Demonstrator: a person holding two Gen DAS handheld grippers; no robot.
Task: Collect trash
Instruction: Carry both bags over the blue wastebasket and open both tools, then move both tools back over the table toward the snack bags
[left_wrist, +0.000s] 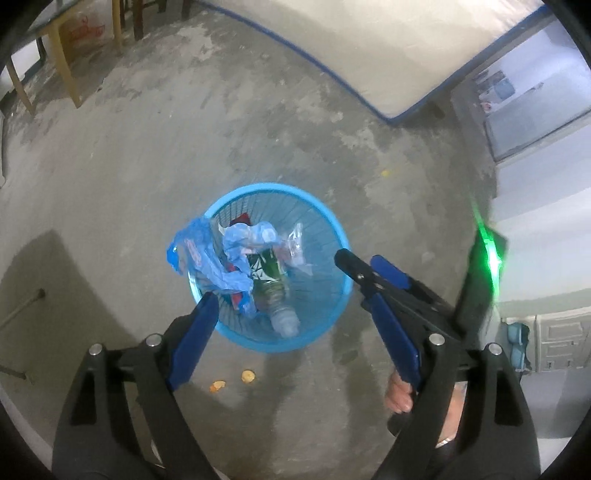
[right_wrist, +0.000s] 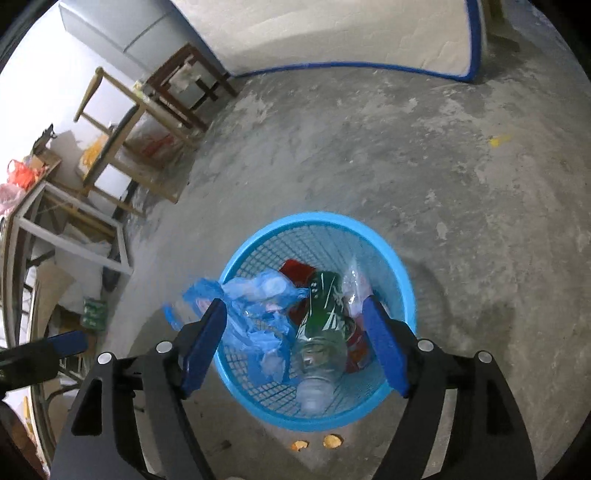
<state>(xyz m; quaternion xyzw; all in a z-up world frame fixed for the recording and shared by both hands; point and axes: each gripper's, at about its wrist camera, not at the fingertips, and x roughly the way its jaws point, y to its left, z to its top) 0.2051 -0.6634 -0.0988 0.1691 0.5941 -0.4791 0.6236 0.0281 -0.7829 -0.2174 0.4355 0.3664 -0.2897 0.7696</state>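
A blue mesh waste basket (left_wrist: 334, 225) (right_wrist: 402, 273) stands on the concrete floor. In it lie a clear plastic bottle with a green label (left_wrist: 275, 291) (right_wrist: 321, 332), a crumpled blue plastic bag (left_wrist: 210, 258) (right_wrist: 255, 314) that hangs over the left rim, a clear wrapper (left_wrist: 297, 243) and red packaging (right_wrist: 295, 271). My left gripper (left_wrist: 295, 302) is open and empty above the basket. My right gripper (right_wrist: 295, 317) is open and empty above the basket; it also shows in the left wrist view (left_wrist: 365, 266). Two orange scraps (left_wrist: 248, 376) (right_wrist: 331, 441) lie on the floor by the basket.
A white mattress with blue edging (left_wrist: 369, 44) (right_wrist: 332, 33) lies on the floor at the back. Wooden tables and stools (right_wrist: 122, 122) (left_wrist: 62, 66) with bags stand to the left. A yellow scrap (left_wrist: 385, 172) (right_wrist: 498, 139) lies on the floor.
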